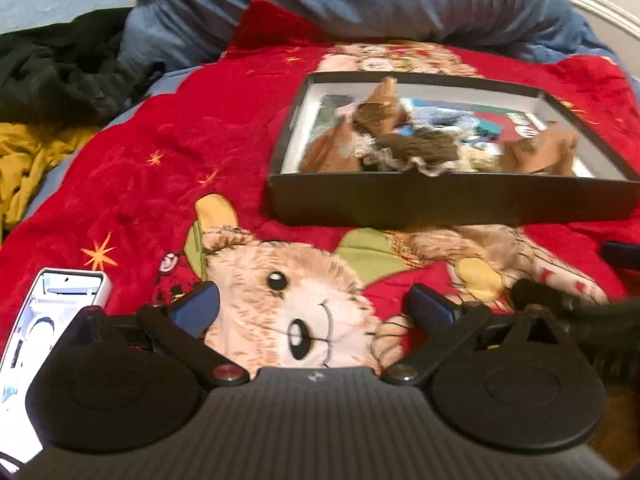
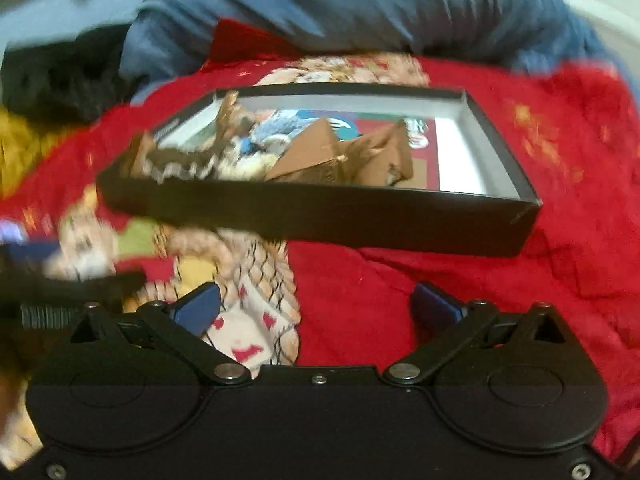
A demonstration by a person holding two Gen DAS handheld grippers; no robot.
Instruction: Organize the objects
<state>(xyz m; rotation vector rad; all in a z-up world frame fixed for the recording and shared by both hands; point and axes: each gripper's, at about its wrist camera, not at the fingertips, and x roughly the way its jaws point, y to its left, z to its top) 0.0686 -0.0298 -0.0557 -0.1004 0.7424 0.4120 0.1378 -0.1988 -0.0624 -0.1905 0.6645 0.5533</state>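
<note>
A shallow black box (image 1: 448, 200) with a white inside lies on a red teddy-bear blanket (image 1: 160, 160). It holds brown cardboard pieces (image 1: 384, 116), a brown lace-trimmed cloth (image 1: 416, 150) and blue and red items. The box also shows in the right wrist view (image 2: 328, 216), with cardboard pieces (image 2: 320, 148) in it. My left gripper (image 1: 312, 306) is open and empty, low over the blanket in front of the box. My right gripper (image 2: 316, 306) is open and empty, in front of the box.
A white phone-like device (image 1: 44, 320) lies at the left gripper's left side. A blue duvet (image 1: 360, 4) is bunched behind the box. Black (image 1: 60, 68) and yellow (image 1: 28, 168) clothes lie at the far left. The right gripper shows at the edge of the left wrist view (image 1: 580, 304).
</note>
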